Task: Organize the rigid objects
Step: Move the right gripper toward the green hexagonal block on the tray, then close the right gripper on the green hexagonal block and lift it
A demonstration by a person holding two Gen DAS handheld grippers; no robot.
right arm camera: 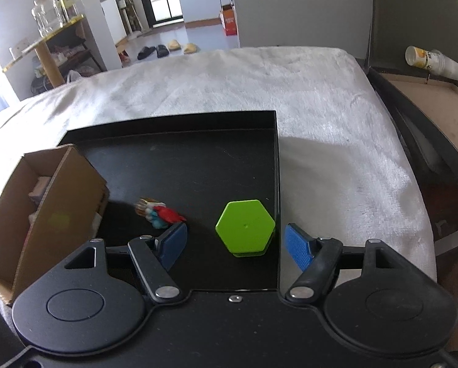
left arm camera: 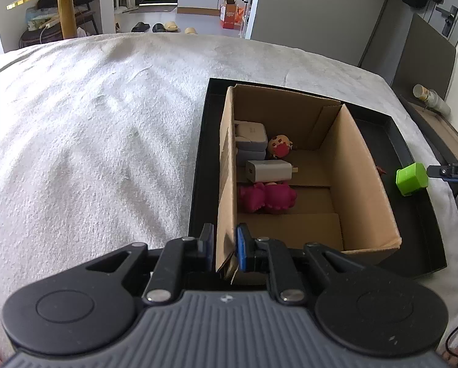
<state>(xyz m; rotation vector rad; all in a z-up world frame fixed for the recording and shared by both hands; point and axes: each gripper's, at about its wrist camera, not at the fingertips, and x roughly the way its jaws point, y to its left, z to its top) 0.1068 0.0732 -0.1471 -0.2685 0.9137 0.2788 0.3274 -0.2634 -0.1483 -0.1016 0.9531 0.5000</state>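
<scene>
An open cardboard box stands in a black tray on a white blanket. Inside it lie a white charger, a pink toy, a small doll head and grey cases. My left gripper is shut on the box's near left wall. My right gripper is open around a green hexagonal block, which also shows in the left wrist view, on the tray. A small red and blue toy lies left of the block, next to the box.
The white blanket covers the surface around the tray. A dark wooden side unit with stacked cups stands at the right edge. Beyond the far edge are a floor with slippers and a shelf.
</scene>
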